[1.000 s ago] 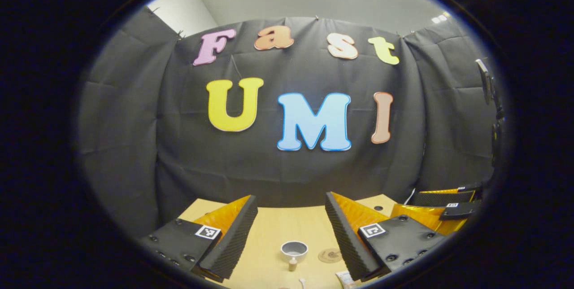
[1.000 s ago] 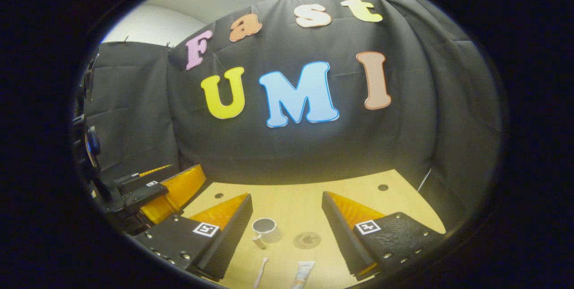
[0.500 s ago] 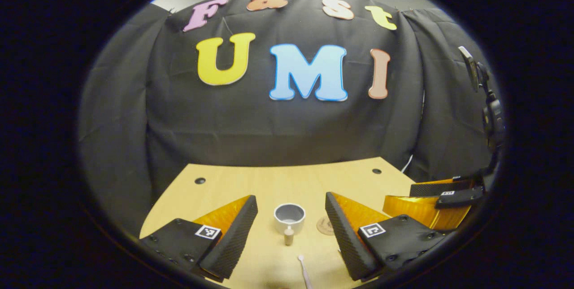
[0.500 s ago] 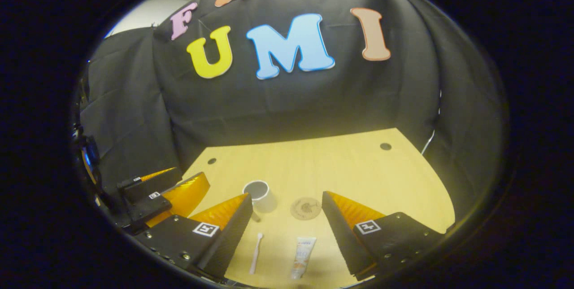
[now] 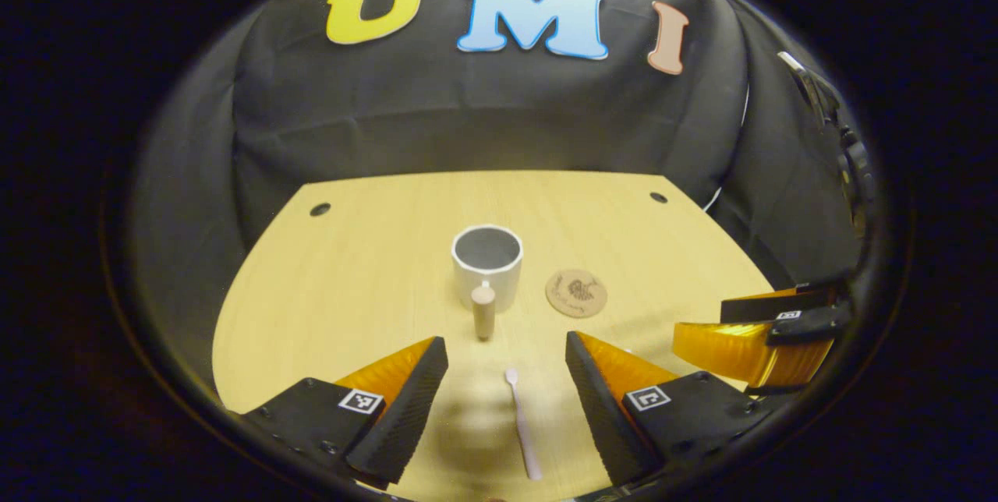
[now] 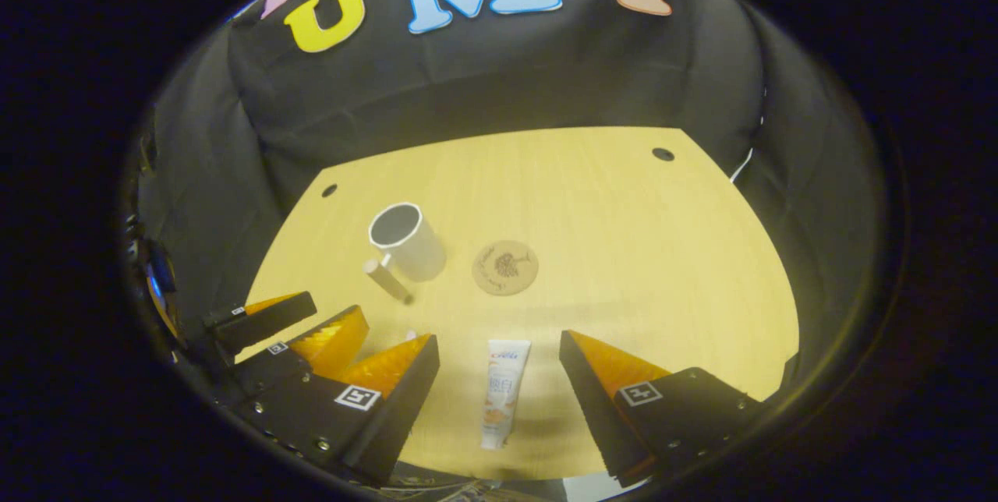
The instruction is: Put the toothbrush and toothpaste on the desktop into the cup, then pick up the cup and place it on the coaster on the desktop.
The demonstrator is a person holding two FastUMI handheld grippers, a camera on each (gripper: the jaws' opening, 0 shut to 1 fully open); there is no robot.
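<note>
Toothbrush (image 5: 521, 424) lies lengthwise between the wide-open left gripper (image 5: 507, 365) fingers, nearer than the cup (image 5: 486, 264); right gripper (image 6: 499, 358) likewise gapes over the toothpaste (image 6: 501, 391).

Right gripper view: toothbrush (image 6: 410, 334) almost wholly hidden behind the right gripper's left finger (image 6: 394, 397); just a pale tip shows. Printing on the toothpaste (image 6: 500, 393) too small to make out. Left gripper (image 6: 300, 338) cut off at the view's left edge, partly covered by that same finger. Left gripper view: toothbrush (image 5: 522, 424) near end runs to the bottom edge, head detail too small to tell. Coaster (image 5: 576, 293) pattern blurred. Right gripper (image 5: 760, 338) clipped at the right edge. Near edge of the surface (image 5: 327, 284) hidden under both fingers.
</note>
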